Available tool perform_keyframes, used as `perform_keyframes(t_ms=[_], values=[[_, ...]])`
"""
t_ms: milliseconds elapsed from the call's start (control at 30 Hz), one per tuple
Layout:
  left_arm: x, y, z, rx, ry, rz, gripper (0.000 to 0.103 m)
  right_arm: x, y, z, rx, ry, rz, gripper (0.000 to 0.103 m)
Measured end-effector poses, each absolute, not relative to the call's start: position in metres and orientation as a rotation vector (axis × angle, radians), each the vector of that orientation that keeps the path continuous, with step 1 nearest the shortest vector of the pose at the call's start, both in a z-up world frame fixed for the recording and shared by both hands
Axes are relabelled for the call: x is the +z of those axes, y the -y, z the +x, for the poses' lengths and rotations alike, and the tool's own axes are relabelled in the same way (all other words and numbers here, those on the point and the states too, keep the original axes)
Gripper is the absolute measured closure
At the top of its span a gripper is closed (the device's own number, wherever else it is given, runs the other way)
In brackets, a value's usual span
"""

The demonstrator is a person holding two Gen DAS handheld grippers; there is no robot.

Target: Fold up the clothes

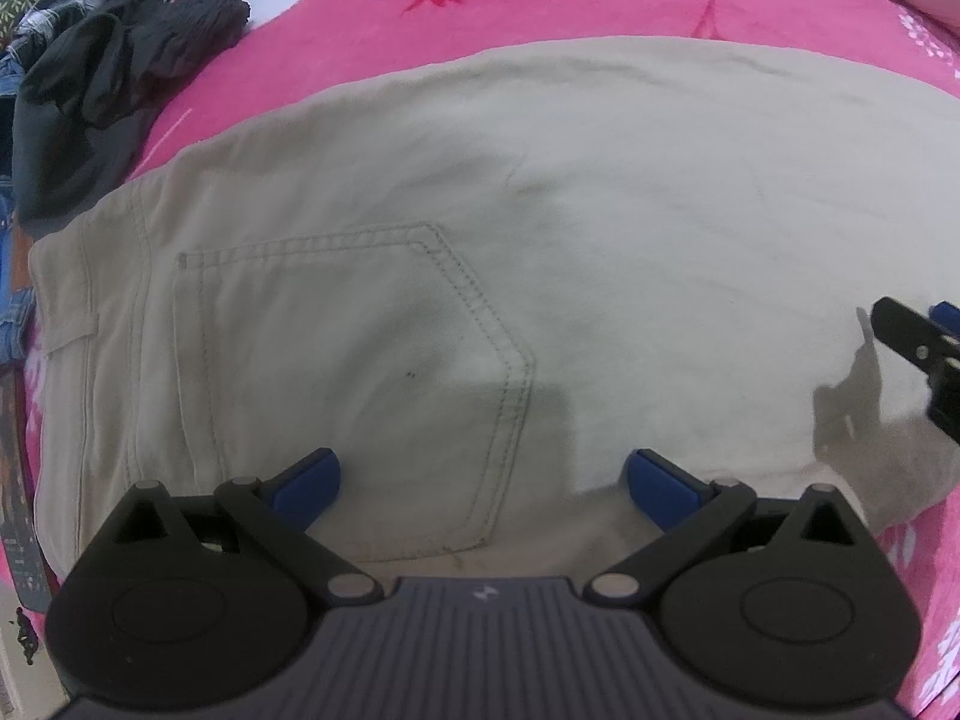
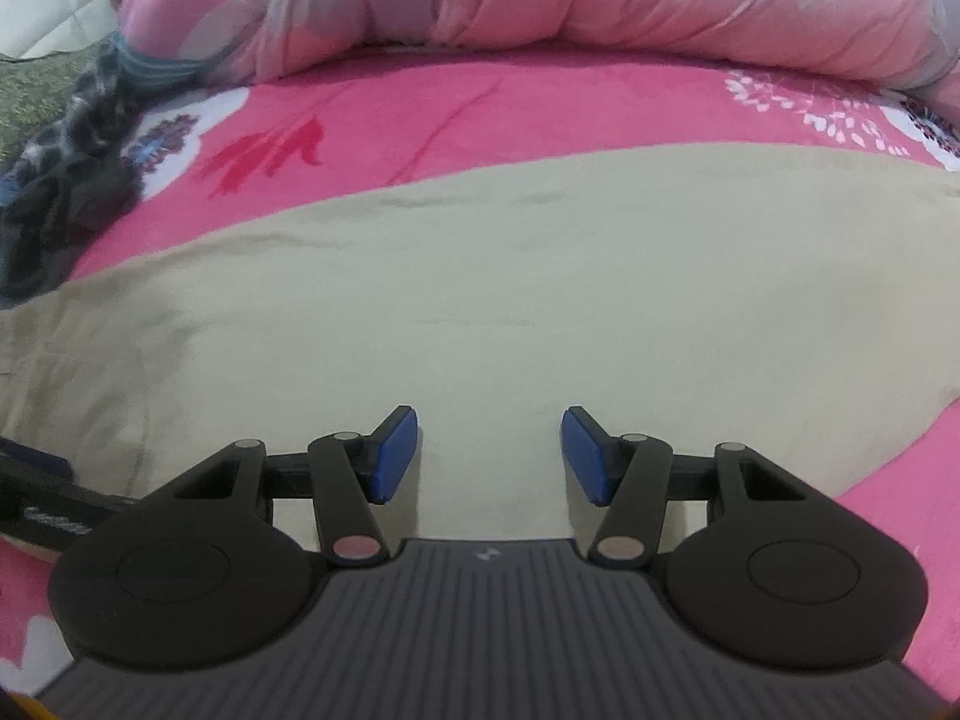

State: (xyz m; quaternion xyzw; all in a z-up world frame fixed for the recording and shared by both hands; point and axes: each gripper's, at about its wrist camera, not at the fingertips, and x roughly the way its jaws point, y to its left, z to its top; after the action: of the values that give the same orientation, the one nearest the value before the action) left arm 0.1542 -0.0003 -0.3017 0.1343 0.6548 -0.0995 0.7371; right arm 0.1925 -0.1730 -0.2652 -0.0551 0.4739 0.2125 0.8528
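Both hand-held grippers hover with jaws apart and nothing between them: the left hand-held gripper (image 1: 483,483) straight down over the back pocket (image 1: 354,372), the right hand-held gripper (image 2: 489,456) angled over the leg; beneath them the beige trousers (image 1: 540,228) lie flat across the pink floral bed (image 1: 540,24); I judge a clean fold needs each to pinch both layers at the near edge, lifting together; dark clothes (image 1: 102,96) wait aside.
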Motion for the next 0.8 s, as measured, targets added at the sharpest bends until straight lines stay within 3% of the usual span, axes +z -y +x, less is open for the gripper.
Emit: perform_keyframes(t_ms=[800], values=[[-0.302, -0.009, 0.162, -0.331, -1.504, 0.302, 0.0, -0.282, 0.152, 0.191, 0.377, -1.049, -0.218, 0.049]])
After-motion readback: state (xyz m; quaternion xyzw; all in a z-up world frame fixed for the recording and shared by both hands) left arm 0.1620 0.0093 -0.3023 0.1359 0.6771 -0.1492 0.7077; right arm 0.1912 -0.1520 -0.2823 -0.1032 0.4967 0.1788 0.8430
